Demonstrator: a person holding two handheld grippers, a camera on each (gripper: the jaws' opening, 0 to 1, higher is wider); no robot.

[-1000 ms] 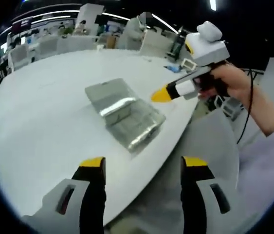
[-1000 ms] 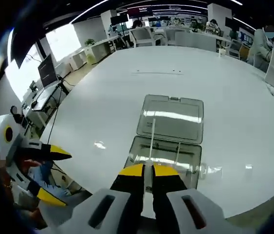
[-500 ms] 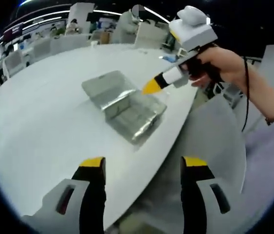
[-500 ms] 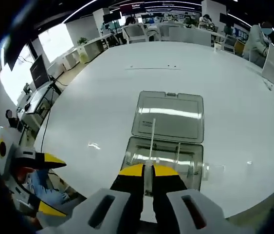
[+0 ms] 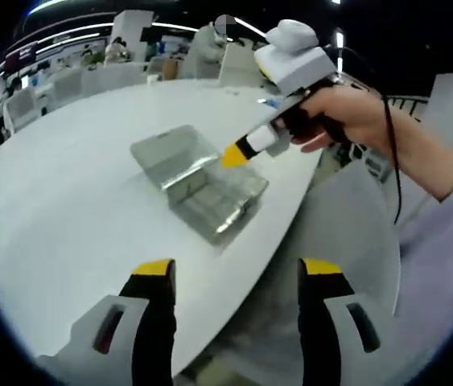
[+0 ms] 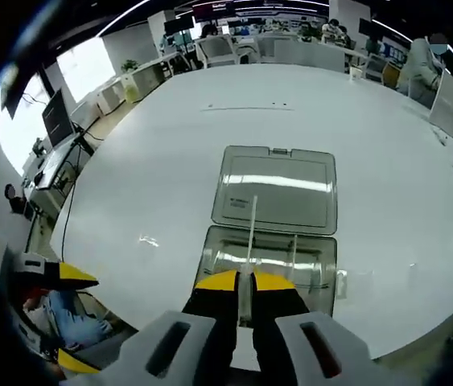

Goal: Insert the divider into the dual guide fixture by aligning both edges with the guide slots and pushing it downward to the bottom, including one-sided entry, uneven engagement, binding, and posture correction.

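Divider pinched edge-on in right gripper, hanging above clear box on table, lid at 12 o'clock. Left gripper spread, idle off table edge. Risk: tilted entry, one edge catches slot, binds.

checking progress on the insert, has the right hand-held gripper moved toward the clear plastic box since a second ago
Yes. In the left gripper view the right hand-held gripper now overlaps the clear plastic box on the white table; earlier it was off its side.
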